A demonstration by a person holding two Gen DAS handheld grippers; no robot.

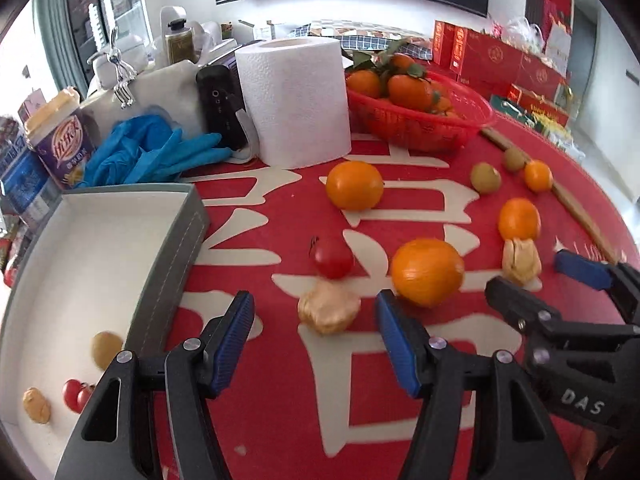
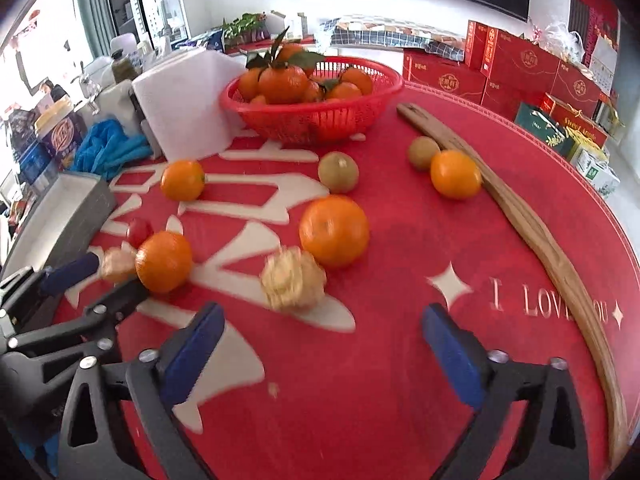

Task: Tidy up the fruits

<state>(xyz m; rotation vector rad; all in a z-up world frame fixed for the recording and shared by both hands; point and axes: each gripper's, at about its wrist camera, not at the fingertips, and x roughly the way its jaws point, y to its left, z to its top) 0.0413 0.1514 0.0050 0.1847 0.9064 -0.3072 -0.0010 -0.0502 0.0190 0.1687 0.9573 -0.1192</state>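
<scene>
Two grippers over fruit-strewn red mat point(image 2: 400, 240).
L gripper point(image 1: 316, 336) & R gripper point(image 2: 320, 344): I see both wide open, holding nothing; walnut point(image 1: 329, 307) just ahead of L.

Open red cloth point(image 2: 360, 380) is seen directly ahead of the right gripper point(image 2: 320, 344), bounded on the right by a long wooden stick point(image 2: 532, 224). The path ahead of the left gripper point(image 1: 316, 340) is blocked by a tan lumpy fruit point(image 1: 329, 307) and an orange point(image 1: 427, 272). The left flank is walled off by a grey box point(image 1: 168, 264), and the far side by a paper roll point(image 1: 294, 100) and red basket point(image 1: 420, 120).
</scene>
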